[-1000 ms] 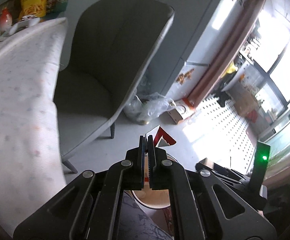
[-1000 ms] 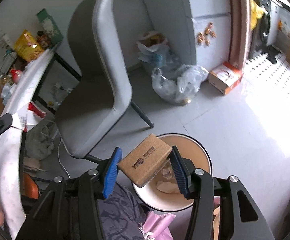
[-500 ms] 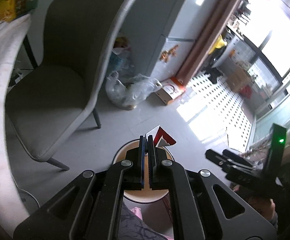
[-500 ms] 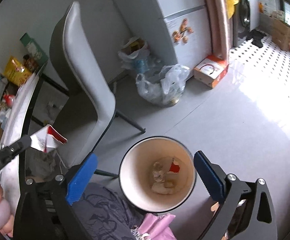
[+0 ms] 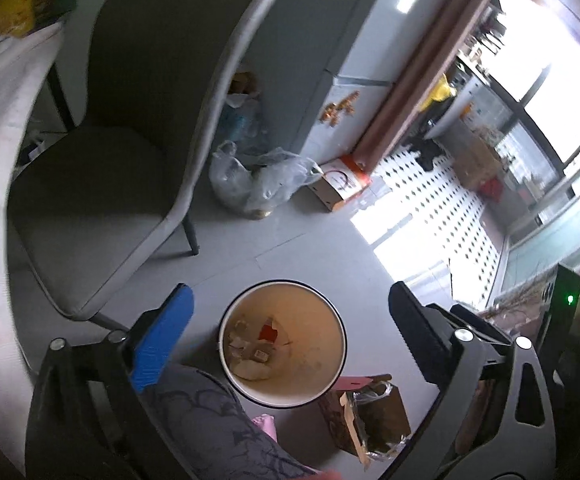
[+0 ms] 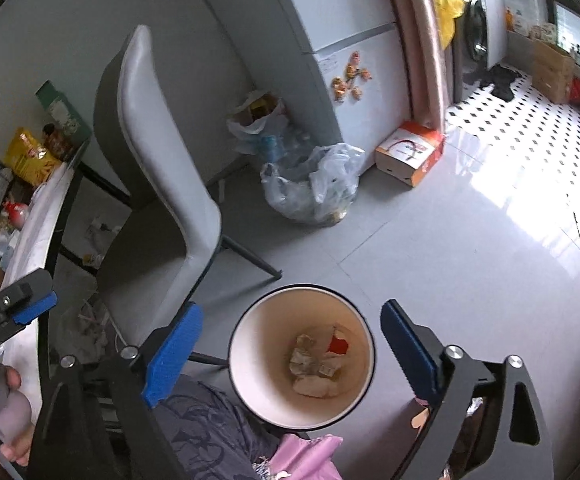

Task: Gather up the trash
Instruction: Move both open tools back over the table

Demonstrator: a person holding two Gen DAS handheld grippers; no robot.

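- Grey kitchen floor (image 6: 449,248), bin (image 6: 301,356) right below me.
- My left gripper (image 5: 290,320) has let the red-white wrapper (image 5: 268,332) go, jaws now wide.
- My right gripper (image 6: 290,336) is still spread, holding nothing.

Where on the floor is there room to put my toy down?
The bare grey floor between the bin, the plastic bags and the orange-and-white box is free. The chair seat is bare too. It is crowded beside the fridge and at the table end.
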